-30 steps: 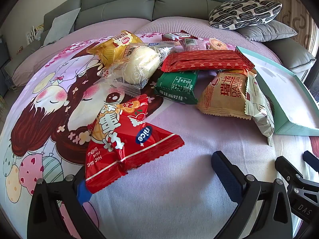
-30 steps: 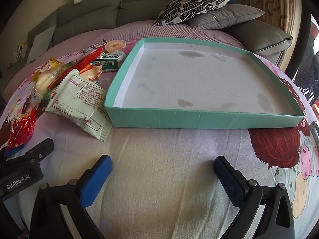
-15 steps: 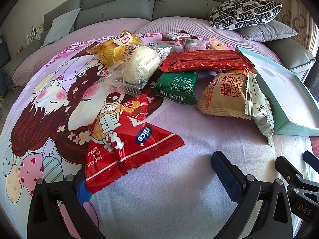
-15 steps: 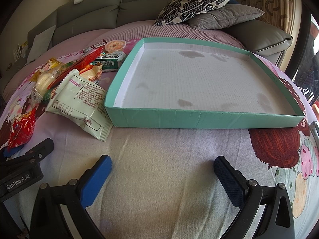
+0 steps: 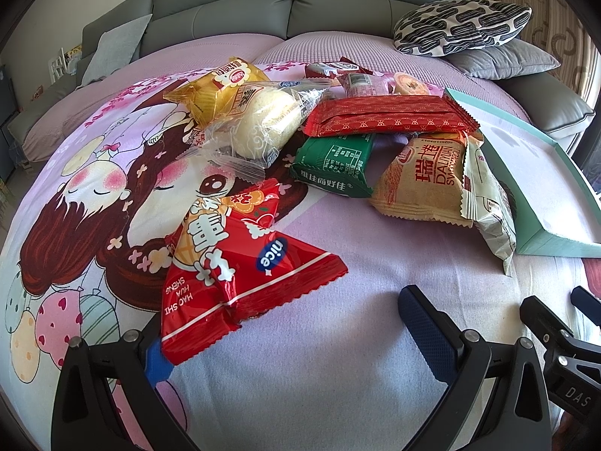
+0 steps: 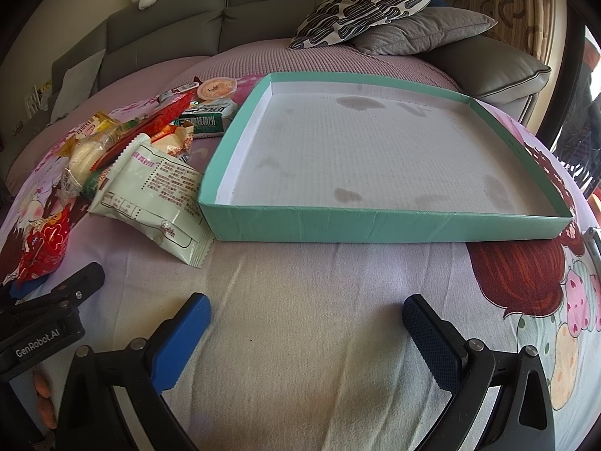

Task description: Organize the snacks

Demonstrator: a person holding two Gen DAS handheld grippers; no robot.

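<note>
Red foil peanut bag [image 5: 240, 274], printed "nice" and "HAO SHI HUA SHENG", lies directly ahead of the left gripper [image 5: 289, 332]; its near corner covers the tip of that gripper's left finger [image 5: 152, 360]. Left gripper: fingers spread wide apart, nothing clamped, resting low over the cartoon-print sheet [image 5: 338, 376].

Farther ahead of the left gripper, a loose pile:
- green packet [image 5: 332, 167], Chinese print, nutrition table side up.
- long red wrapper [image 5: 390, 116], small repeat pattern, lying across the green packet's far end.
- tan packet [image 5: 424, 180], reads "DALIYUAN", ahead and to the right.
- clear-wrapped pale bun [image 5: 263, 124], ahead-left, resting against a yellow bag [image 5: 221, 90].
- small items beyond these; labels too small to read.

White-green pouch [image 6: 157, 195], dense Chinese text on its back, sits ahead-left of the right gripper [image 6: 306, 332], touching the near left corner of the teal box [image 6: 375, 221].

Teal box: shallow, white inside with several dark stains, straight ahead of the right gripper, no snacks in it.

Right gripper: fingers wide apart, holding nothing, over bare sheet. Blue pads [image 6: 184, 342] visible.

Left gripper body, seen at the right camera's left edge, is marked "GenRobot.AI"; the right gripper body in the left camera shows "DAS".
</note>
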